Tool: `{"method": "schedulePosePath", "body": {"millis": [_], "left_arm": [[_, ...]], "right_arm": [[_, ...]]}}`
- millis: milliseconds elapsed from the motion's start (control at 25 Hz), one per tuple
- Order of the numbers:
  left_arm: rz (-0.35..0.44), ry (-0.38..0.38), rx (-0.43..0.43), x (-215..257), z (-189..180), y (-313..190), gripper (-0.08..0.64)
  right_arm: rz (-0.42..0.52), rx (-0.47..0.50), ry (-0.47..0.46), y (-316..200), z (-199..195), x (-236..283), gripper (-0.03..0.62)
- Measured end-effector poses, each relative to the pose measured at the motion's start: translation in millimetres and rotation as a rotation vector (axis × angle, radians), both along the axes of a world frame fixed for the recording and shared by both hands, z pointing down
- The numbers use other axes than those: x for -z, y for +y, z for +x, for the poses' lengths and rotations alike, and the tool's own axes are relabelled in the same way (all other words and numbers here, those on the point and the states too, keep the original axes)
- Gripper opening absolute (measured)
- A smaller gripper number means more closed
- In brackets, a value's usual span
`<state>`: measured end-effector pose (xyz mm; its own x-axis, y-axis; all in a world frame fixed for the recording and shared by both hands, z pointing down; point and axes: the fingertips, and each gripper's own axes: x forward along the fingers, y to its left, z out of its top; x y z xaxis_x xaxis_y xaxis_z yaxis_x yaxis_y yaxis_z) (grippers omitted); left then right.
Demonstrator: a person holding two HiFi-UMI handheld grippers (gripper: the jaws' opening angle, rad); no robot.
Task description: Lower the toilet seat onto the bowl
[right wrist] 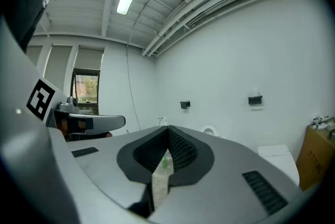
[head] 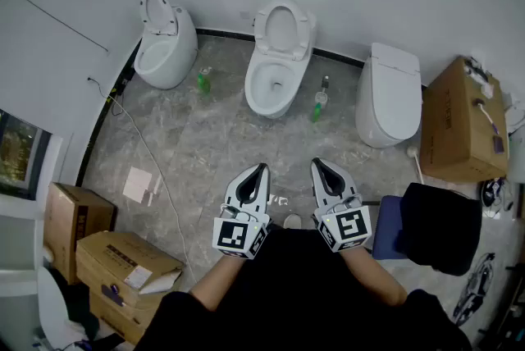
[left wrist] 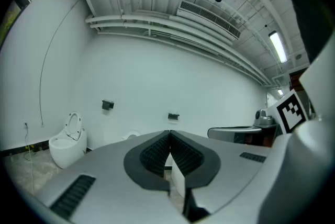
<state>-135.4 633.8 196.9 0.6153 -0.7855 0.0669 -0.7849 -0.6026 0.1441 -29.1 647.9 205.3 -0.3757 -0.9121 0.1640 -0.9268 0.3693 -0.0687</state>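
Note:
Three white toilets stand along the far wall. The middle toilet (head: pixel 277 61) has its seat (head: pixel 284 28) raised against the wall above the open bowl (head: pixel 270 85). The left toilet (head: pixel 165 46) (left wrist: pixel 67 142) also has its seat up. The right toilet (head: pixel 390 95) has its lid down. My left gripper (head: pixel 263 167) (left wrist: pixel 169 133) and right gripper (head: pixel 315 162) (right wrist: pixel 168 127) are held side by side close to my body, well short of the toilets. Both are shut and hold nothing.
Green bottles (head: pixel 203 81) (head: pixel 316 110) stand on the grey floor beside the middle toilet. Cardboard boxes sit at the left (head: pixel 123 267) and right (head: pixel 462 124). A cable (head: pixel 152 169) trails across the floor. A black bag (head: pixel 441 226) lies on a blue seat at my right.

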Motion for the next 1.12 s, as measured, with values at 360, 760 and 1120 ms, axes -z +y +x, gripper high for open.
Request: {"method": "schedulePosePath", "body": {"millis": [360, 760, 1120], "left_arm": [[0.003, -0.001, 0.022, 3.2, -4.1, 3.9, 0.014], [-0.054, -0.020, 0.096, -16.9, -22.9, -8.2, 0.014], [-0.078, -0.026, 0.064, -36.6, -13.6, -70.3, 0.014]], "right_arm": [[0.067, -0.012, -0.033, 5.1, 10.7, 16.1, 0.031], [0.032, -0.015, -0.099, -1.2, 17.6, -2.5, 0.032], [-0.041, -0.076, -0.097, -51.4, 34.4, -32.4, 0.032]]}}
